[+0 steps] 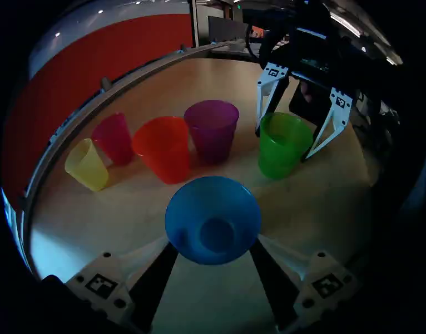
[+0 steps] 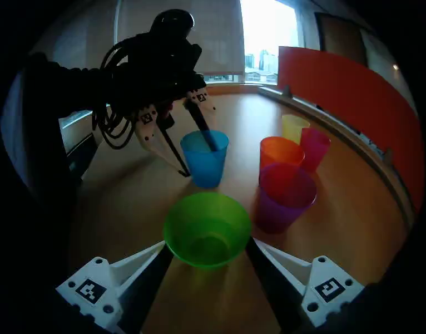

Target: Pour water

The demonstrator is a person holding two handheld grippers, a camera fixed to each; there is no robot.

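**Markings.** Square marker tags (image 1: 100, 285), printed with black-and-white block patterns, on the base of each finger of both grippers. The tags are too small to read any further.

**Blue cup** (image 1: 213, 220). Plastic, tapered, and wider at the mouth. It stands upright on the wooden table (image 1: 324, 200), long axis vertical and mouth up. The left gripper view looks down into it. Whether it holds water cannot be told.

**Left gripper** (image 1: 213, 242). Both fingers press against opposite sides of the blue cup. The right gripper view shows this gripper farther off, straddling the same cup.

**Green cup** (image 2: 207, 228). Same shape, upright with its mouth up, on the table near the blue cup. Contents unclear.

**Right gripper** (image 2: 207, 243). Its fingers are closed against the two sides of the green cup. The left gripper view shows it from the front, one white finger on each side of the cup.

**Other cups.** All stand on the table:
- Purple cup (image 1: 212, 131) is just beside the orange cup (image 1: 163, 147).
- Pink cup (image 1: 113, 138) and yellow cup (image 1: 86, 164) stand beyond those two, nearer the table edge.

**Surroundings.** Red wall panel (image 1: 102, 61) along the far table edge, and a bright window (image 2: 268, 39).
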